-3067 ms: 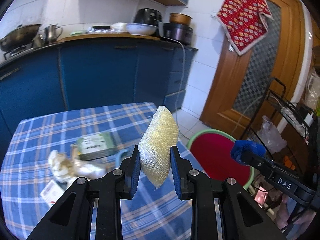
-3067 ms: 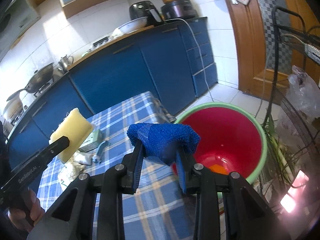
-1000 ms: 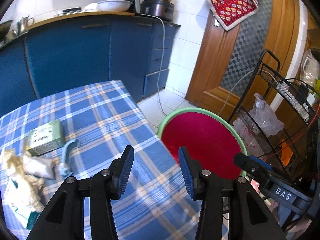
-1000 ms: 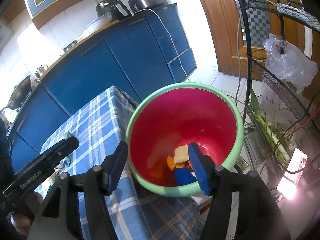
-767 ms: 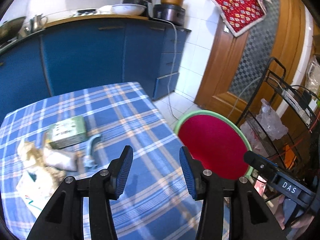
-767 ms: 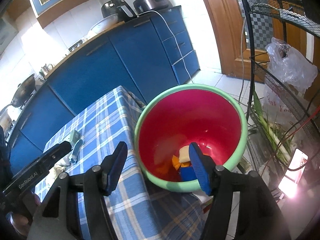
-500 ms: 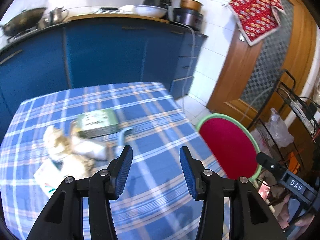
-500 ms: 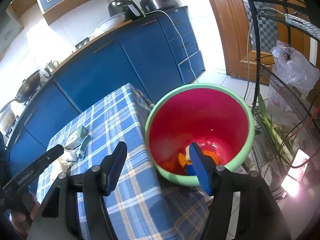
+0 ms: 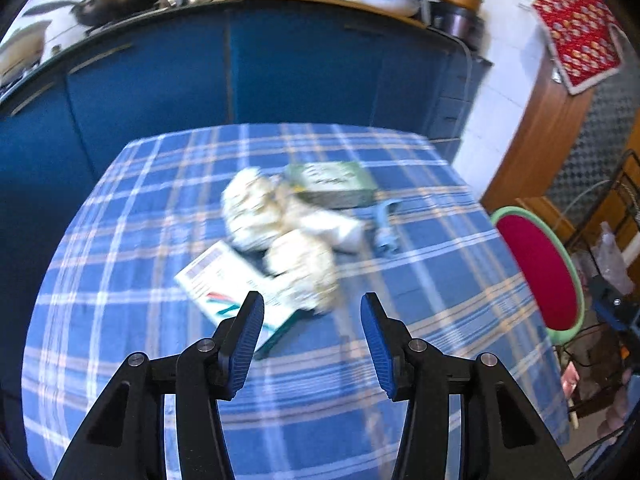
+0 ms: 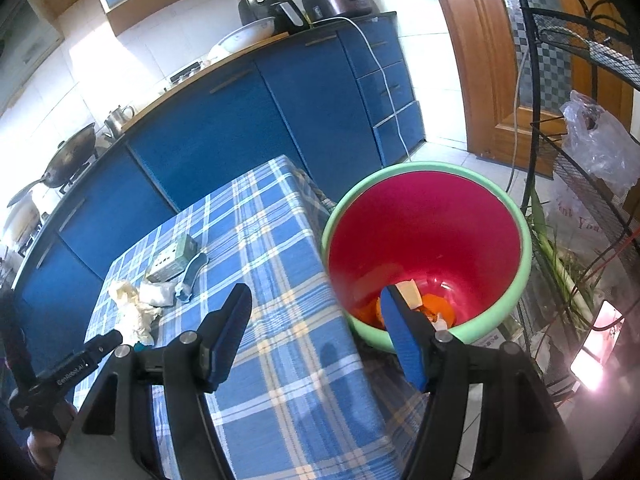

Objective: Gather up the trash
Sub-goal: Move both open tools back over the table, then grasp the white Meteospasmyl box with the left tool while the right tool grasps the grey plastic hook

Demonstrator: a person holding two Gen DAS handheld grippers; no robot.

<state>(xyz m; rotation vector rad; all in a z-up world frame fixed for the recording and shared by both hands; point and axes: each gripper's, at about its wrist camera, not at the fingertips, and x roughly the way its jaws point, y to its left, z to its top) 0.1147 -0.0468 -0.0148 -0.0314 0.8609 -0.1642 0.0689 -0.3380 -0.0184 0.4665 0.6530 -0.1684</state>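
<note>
L gripper (image 9: 312,332) spread, nothing btwn pads, over the checked tablecloth (image 9: 120,264). Just ahead: white leaflet (image 9: 228,280), then crumpled paper wads (image 9: 276,232), a pale-blue plastic piece (image 9: 386,226) to their right, green box (image 9: 336,184) farthest. R gripper (image 10: 316,332) also spread and empty, at table edge over the red bin (image 10: 516,264) w/ green rim; orange & yellow scraps (image 10: 432,300) lie at its bottom.

Blue cabinets (image 10: 280,120) stand behind the checked table (image 10: 272,264); a wooden door (image 10: 480,52) is right of them.
</note>
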